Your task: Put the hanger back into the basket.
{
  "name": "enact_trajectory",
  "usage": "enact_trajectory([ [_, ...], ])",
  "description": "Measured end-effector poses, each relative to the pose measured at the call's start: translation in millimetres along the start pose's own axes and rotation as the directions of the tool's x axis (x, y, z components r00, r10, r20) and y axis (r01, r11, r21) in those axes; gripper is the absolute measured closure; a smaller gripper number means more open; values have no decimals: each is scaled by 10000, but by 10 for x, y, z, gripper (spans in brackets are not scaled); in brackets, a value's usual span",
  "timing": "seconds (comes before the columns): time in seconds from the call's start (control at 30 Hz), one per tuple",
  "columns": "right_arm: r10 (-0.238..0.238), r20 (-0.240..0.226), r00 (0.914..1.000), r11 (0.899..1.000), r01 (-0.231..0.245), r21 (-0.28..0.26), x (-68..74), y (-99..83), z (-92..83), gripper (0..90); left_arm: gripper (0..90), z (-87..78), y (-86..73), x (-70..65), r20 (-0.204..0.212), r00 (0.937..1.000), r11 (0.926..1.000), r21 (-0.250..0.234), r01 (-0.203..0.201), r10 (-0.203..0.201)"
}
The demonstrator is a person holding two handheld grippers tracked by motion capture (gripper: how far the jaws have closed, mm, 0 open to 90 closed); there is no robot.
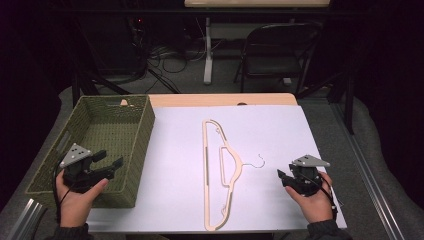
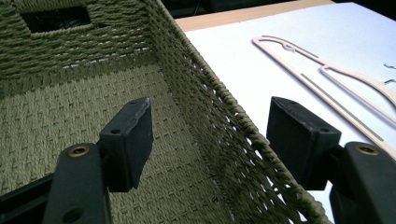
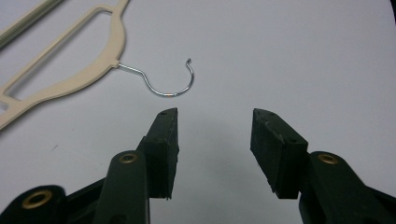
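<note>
- The right hand-held gripper [image 1: 283, 176] sits low over the white surface [image 1: 270, 130], and its jaws are wide apart with nothing between them.
- In the right gripper view, the right hand-held gripper [image 3: 215, 128] points at the little metal hook [image 3: 170, 77] of the hanger, which is just in front of its tips but not touching them.
- The left hand-held gripper [image 1: 112, 164] is held over the near right corner of the green woven basket [image 1: 145, 125], and its jaws are open too, holding nothing.
- In the left gripper view, the basket's right wall [image 2: 219, 116] runs between the two jaws, but the pads do not press on it.
- The cream plastic hanger [image 1: 220, 170] lies flat on the surface, in the middle, between the basket and the right hand, with its hook toward the right hand.
- The basket stands at the left edge of the surface, and I see nothing inside it.
- I think the job has only just begun: nothing is picked up yet.
- What is left looks like almost all of it: grab the hanger, lift it, and take it where it should go, maybe into the basket.
</note>
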State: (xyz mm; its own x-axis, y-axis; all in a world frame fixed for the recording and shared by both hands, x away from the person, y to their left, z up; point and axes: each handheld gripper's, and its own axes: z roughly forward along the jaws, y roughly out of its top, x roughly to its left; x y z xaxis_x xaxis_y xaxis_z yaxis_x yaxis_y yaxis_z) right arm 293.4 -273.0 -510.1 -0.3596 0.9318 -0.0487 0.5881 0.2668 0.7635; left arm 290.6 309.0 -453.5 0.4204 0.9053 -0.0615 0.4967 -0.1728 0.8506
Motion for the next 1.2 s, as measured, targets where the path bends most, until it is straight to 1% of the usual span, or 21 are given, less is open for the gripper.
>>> enact_trajectory([
  [0.03, 72, -165, 9998, 9997, -68, 233, -26, 33, 11, 515, 318, 5, 6, -2, 3, 10000, 10000, -61, -10, 10],
  [0.1, 67, -171, 9998, 9997, -63, 243, -21, 51, 15, 516, 318, 2, 13, -3, 46, 10000, 9999, -119, 19, -19],
  [0.13, 19, -250, 9997, 10000, -17, 60, -6, 64, 26, 522, 318, -10, 15, -4, 106, 9999, 9999, -140, 25, -24],
  [0.2, -12, -672, 9977, 9998, 26, 206, 54, 121, 20, 553, 318, -33, 15, -7, 140, 9999, 9997, -230, 38, -35],
  [0.23, -12, -672, 9977, 9998, 26, 206, 54, 121, 20, 553, 318, -44, 15, -9, 135, 9999, 9997, -235, -16, 19],
  [0.27, -69, -983, 9951, 9993, 106, 368, 80, 154, 33, 542, 318, -52, 15, -11, 142, 9999, 9997, -230, -50, 53],
  [0.3, -69, -983, 9951, 9993, 106, 368, 80, 154, 33, 542, 318, -57, 15, -12, 163, 9998, 9997, -242, -69, 73],
  [0.37, -140, -731, 9972, 9989, 172, 445, 100, 188, 50, 506, 318, -61, 19, -5, 197, 9998, 9997, -228, -84, 89],
  [0.47, -14, -738, 9973, 9969, 72, 788, 103, 251, 78, 481, 318, -60, 35, 12, 203, 9998, 9996, -296, -18, 24],
  [0.53, -123, -667, 9977, 9946, 191, 1019, 101, 293, 87, 464, 318, -51, 50, 20, 231, 9997, 9995, -312, -27, 34],
  [0.57, -319, -726, 9968, 9916, 407, 1232, 94, 340, 109, 465, 318, -43, 56, 19, 235, 9997, 9995, -311, -6, 13],
  [0.6, -319, -726, 9968, 9916, 407, 1232, 94, 340, 109, 465, 318, -38, 61, 20, 236, 9997, 9996, -282, -21, 28],
  [0.63, -317, -818, 9961, 9885, 433, 1447, 86, 390, 111, 454, 318, -33, 63, 16, 252, 9997, 9996, -283, -17, 24],
  [0.77, -277, -978, 9948, 9869, 428, 1557, 87, 479, 114, 446, 318, -35, 63, 0, 308, 9995, 9997, -234, -27, 34],
  [0.83, -354, -1088, 9934, 9831, 541, 1748, 101, 555, 119, 445, 318, -53, 60, -7, 339, 9994, 9997, -248, -68, 77],
  [0.87, -395, -1207, 9919, 9783, 630, 1975, 114, 634, 136, 448, 318, -59, 56, -12, 351, 9994, 9996, -275, -32, 42],
  [0.93, -399, -1230, 9916, 9760, 651, 2080, 125, 674, 144, 451, 320, -66, 49, -17, 379, 9993, 9996, -292, 45, -34],
  [0.97, -522, -1291, 9903, 9700, 810, 2292, 145, 750, 169, 454, 324, -69, 47, -21, 398, 9992, 9996, -288, 35, -24],
  [1.1, -782, -1248, 9891, 9635, 1072, 2452, 179, 848, 214, 457, 326, -76, 47, -49, 470, 9989, 9996, -275, -25, 38],
  [1.13, -786, -1251, 9890, 9586, 1094, 2629, 190, 885, 213, 457, 327, -78, 49, -54, 456, 9989, 9996, -268, -57, 69],
  [1.2, -753, -1338, 9881, 9563, 1096, 2711, 205, 937, 239, 457, 327, -80, 53, -57, 459, 9989, 9996, -247, -110, 122],
])
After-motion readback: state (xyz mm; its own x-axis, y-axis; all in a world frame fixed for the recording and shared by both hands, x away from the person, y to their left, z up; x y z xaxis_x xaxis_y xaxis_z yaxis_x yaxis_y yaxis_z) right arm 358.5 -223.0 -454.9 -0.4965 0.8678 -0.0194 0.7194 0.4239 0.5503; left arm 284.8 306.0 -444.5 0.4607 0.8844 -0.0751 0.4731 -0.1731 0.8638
